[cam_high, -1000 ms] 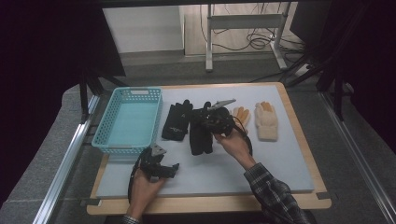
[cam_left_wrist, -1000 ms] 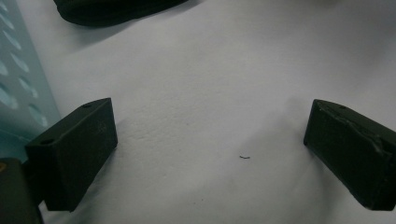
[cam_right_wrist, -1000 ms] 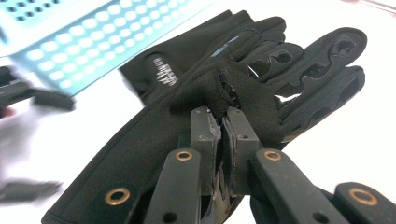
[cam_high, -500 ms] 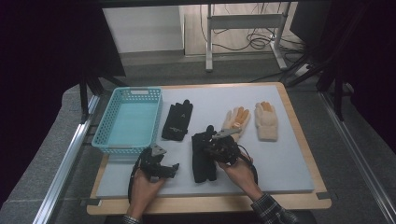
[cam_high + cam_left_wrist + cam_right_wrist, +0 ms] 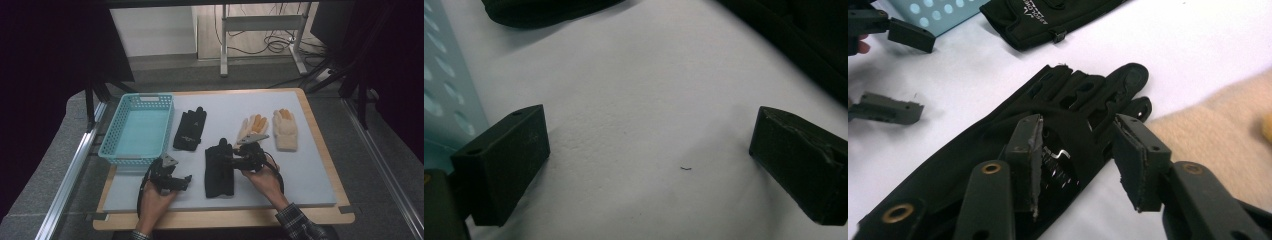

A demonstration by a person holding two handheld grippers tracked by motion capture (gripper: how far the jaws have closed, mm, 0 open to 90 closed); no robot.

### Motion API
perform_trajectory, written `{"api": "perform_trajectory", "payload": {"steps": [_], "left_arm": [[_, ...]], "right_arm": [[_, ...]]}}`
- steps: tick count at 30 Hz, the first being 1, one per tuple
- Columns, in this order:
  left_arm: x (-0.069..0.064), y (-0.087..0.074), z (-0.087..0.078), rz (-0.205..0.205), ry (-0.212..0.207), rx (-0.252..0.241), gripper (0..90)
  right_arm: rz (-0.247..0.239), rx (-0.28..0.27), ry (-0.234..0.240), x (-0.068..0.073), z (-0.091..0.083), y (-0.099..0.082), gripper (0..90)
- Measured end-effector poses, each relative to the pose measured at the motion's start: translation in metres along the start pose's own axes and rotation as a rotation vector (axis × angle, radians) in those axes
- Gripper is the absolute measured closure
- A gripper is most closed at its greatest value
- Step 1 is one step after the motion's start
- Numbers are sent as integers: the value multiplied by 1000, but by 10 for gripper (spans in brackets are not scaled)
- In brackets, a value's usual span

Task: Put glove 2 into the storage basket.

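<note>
On the white surface (image 5: 310, 165) near its front edge, a black glove (image 5: 219, 170) lies flat, light, limp and non-slip, best pinched at cuff or palm; right tongs (image 5: 1078, 165), just opening, straddle it unpressed, left tongs (image 5: 644, 165) wide and empty.

White lettering runs along the cuff of the far black glove (image 5: 1048, 17), too small to read.
</note>
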State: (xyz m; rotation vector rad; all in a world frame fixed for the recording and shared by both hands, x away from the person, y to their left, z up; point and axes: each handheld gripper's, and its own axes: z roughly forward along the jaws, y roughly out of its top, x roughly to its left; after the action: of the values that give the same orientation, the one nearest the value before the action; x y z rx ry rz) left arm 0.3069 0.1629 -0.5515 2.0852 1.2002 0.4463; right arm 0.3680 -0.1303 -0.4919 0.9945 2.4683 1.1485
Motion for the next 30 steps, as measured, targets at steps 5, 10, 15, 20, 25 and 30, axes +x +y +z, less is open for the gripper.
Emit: {"api": "perform_trajectory", "payload": {"steps": [5, 10, 15, 20, 25, 30], "left_arm": [[0, 0, 0, -2, -1, 0, 32], [0, 0, 0, -2, -1, 0, 33], [0, 0, 0, -1, -1, 1, 33], [0, 0, 0, -3, -2, 1, 33], [0, 0, 0, -3, -3, 1, 33], [0, 0, 0, -4, -4, 0, 34]], "right_arm": [[-8, 7, 16, -1, 17, 15, 428], [-31, 13, 30, -1, 38, 36, 410], [-38, 46, 82, -4, 63, 55, 582], [-64, 75, 116, -1, 92, 69, 615], [-86, 125, 116, -1, 124, 78, 641], [-99, 163, 115, -2, 140, 78, 685]]}}
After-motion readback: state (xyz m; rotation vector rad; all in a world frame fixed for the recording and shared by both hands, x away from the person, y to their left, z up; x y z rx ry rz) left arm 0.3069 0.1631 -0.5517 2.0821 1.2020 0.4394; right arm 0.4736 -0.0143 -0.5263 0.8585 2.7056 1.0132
